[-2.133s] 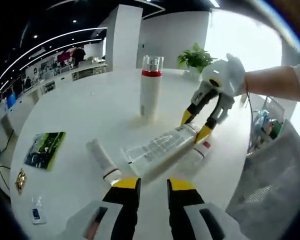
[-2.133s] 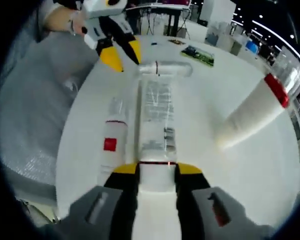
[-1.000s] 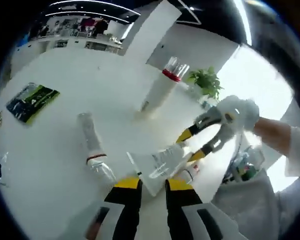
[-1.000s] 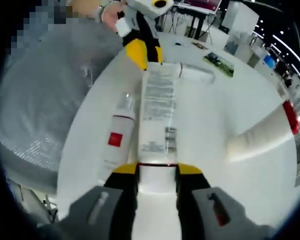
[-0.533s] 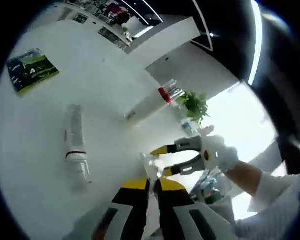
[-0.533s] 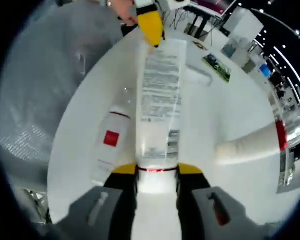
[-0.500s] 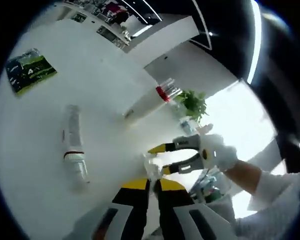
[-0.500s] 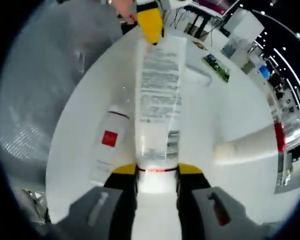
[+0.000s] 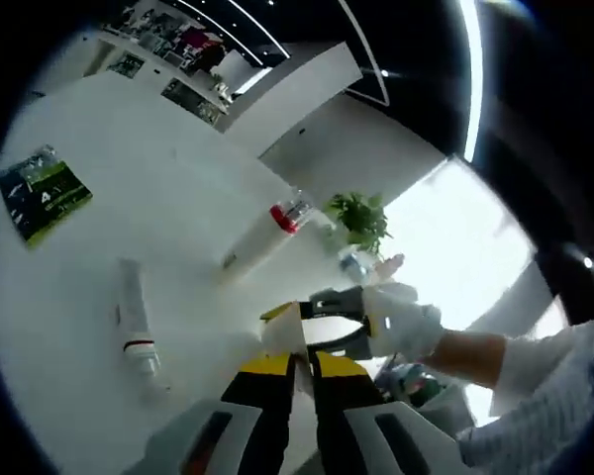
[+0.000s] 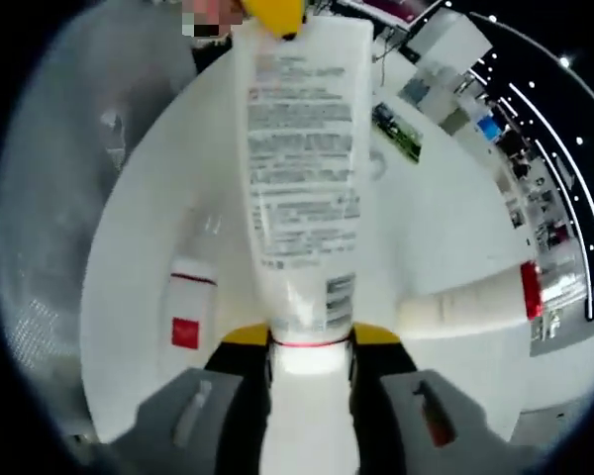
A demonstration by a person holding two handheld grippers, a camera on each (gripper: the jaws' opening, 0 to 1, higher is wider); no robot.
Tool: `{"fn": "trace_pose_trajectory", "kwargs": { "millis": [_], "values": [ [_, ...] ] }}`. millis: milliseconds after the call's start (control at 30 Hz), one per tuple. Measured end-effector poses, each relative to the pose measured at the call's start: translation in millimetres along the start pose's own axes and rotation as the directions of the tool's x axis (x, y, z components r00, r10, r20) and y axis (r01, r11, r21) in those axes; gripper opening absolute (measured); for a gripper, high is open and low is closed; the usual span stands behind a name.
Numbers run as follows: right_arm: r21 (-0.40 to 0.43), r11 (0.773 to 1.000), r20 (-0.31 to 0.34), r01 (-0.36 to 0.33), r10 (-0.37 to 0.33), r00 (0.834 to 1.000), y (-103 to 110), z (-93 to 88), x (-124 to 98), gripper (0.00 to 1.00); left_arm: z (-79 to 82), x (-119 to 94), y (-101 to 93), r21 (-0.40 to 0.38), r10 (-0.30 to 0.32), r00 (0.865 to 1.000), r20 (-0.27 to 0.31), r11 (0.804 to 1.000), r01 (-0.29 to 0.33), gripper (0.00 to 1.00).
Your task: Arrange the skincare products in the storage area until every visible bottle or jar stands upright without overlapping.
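The left gripper (image 9: 299, 364) has its jaws drawn nearly together on the crimped end of the clear tube (image 10: 302, 188), though the pinch itself is hard to make out, and the right gripper (image 10: 307, 341) clamps that tube's white cap, holding it lifted off the white table (image 9: 129, 178). From left to right in the right gripper view, a red-labelled bottle (image 10: 186, 315) lies flat, the tube rises up the middle, and a tall red-banded white bottle (image 10: 475, 297) stands at the right. In the left gripper view a small white tube (image 9: 134, 322) lies at the left and the gloved hand (image 9: 401, 317) holds the right gripper.

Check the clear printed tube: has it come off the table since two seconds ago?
Yes. The clear printed tube has tipped up off the white table, away from the red-label bottle lying flat, held between the right gripper and left gripper.
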State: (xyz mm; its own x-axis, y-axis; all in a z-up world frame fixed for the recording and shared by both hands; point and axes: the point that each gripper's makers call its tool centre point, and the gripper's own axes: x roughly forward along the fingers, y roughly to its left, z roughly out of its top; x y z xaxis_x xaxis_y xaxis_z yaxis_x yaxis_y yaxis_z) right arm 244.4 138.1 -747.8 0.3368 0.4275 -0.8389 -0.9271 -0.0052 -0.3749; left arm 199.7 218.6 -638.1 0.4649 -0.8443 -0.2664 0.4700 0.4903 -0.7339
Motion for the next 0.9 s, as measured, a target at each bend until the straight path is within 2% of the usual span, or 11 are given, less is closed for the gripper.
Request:
{"fn": "trace_pose_trajectory", "kwargs": {
  "millis": [33,167,233,367,500,633,767,800,833,867,900],
  "values": [
    [0.02,1.0,0.011,0.003,-0.003,1.0,0,3.4,1,0.29,4.8,-2,-4.2,0.034,0.0,1.0,0.02,0.999,-0.001,0.08],
    [0.078,0.997,0.05,0.016,-0.02,0.999,-1,14.0,5,0.29,13.9,-5,-14.0,0.07,-0.013,0.998,0.068,0.998,0.008,0.09],
    [0.122,0.992,0.078,0.02,-0.029,0.997,-2,19.3,7,0.29,21.9,-6,-12.8,0.112,0.036,0.996,0.079,0.993,-0.045,0.08],
    [0.192,0.981,0.111,0.002,-0.024,0.994,-1,25.4,9,0.29,35.4,-5,-14.3,0.233,0.111,0.991,0.068,0.965,-0.124,0.07],
    [0.275,0.961,0.166,-0.011,-0.036,0.985,3,33.8,11,0.28,46.0,6,-33.0,0.292,0.092,0.994,0.063,0.95,-0.106,0.06],
    [0.351,0.936,0.196,-0.015,-0.058,0.979,6,35.8,14,0.27,46.1,18,-44.5,0.313,0.084,0.995,0.053,0.945,-0.096,0.04],
    [0.408,0.912,0.218,-0.044,-0.05,0.975,11,35.8,17,0.27,52.8,32,-50.1,0.372,0.111,0.992,0.061,0.92,-0.125,0.04],
    [0.423,0.904,0.218,-0.063,-0.034,0.975,14,35.5,18,0.26,56.1,34,-45.7,0.41,0.141,0.988,0.068,0.899,-0.156,0.04],
    [0.428,0.9,0.192,-0.08,-0.004,0.981,20,31.8,20,0.18,58.4,36,-44.7,0.434,0.149,0.986,0.076,0.885,-0.167,0.04],
    [0.386,0.922,0.112,-0.027,-0.017,0.994,19,18.9,22,0.03,58.2,37,-42.1,0.454,0.174,0.982,0.073,0.871,-0.188,0.04],
    [0.347,0.938,0.115,0.01,-0.053,0.992,14,18.9,22,0.03,59.1,37,-43.9,0.463,0.17,0.982,0.076,0.867,-0.186,0.04]
  ]
}}
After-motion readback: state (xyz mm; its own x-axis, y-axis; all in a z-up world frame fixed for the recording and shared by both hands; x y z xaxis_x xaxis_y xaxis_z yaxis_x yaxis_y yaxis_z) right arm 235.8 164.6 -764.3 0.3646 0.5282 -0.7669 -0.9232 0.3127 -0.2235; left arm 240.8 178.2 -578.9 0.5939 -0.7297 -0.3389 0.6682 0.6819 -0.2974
